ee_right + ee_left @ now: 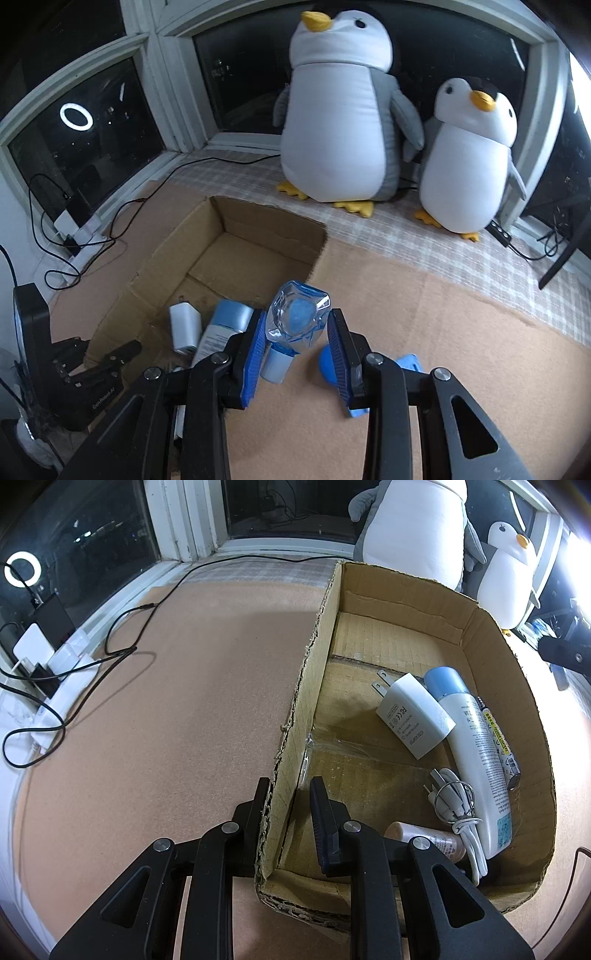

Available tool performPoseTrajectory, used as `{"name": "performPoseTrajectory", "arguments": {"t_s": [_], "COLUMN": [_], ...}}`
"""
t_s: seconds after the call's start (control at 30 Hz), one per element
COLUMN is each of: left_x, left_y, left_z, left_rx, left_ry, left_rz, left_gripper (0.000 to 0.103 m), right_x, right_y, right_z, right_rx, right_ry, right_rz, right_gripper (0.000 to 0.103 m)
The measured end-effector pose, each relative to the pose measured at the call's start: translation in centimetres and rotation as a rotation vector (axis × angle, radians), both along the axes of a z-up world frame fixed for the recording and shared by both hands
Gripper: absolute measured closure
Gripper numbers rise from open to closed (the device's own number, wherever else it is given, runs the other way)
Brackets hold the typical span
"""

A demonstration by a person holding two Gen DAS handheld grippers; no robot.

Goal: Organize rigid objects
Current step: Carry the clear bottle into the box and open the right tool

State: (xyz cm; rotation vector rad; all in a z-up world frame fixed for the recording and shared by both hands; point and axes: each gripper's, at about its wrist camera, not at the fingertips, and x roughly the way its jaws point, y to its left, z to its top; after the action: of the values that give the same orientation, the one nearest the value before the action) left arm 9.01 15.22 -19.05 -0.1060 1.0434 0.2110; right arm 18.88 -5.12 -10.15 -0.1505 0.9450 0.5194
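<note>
The left gripper (286, 794) straddles the near left wall of the cardboard box (306, 686), one finger outside and one inside, the jaws narrow, with the torn wall edge between them; whether they press on it cannot be told. Inside the box, toward its right wall, lie a white charger (413, 716), a white spray bottle with a blue cap (476, 746) stretched along that wall, a thin yellow-labelled tube (502, 749) between bottle and wall, a coiled white cable (458, 805) and a small beige bottle (424, 840) at the near right corner. The far half of the box floor and the strip along its left wall are bare. Left of the box, the brown mat (166, 709) runs open out to the window sill, where black cords (118, 646) loop near its left edge.

The right gripper (297, 325) holds a clear bottle with a blue core (295, 321) between its blue pads (255, 354), the jaws fairly wide around it, just over the box's right wall. A blue object (406, 363) lies on the mat behind the right finger. Right of the box the mat is open up to the checked cloth (424, 236), where two plush penguins (340, 122) stand by the window.
</note>
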Motion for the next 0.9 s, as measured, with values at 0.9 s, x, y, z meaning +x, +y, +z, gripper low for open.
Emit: {"name": "performPoseTrajectory", "arguments": {"t_s": [0.9], "left_x": [0.0], "left_y": [0.0], "left_z": [0.0], "left_rx": [0.000], "left_ry": [0.000], "left_rz": [0.001], "left_gripper": [0.084], "right_x": [0.8], "right_y": [5.0], "right_z": [-1.4], "right_rx": [0.014], "right_ry": [0.032], "right_rz": [0.080], "right_gripper": [0.069]}}
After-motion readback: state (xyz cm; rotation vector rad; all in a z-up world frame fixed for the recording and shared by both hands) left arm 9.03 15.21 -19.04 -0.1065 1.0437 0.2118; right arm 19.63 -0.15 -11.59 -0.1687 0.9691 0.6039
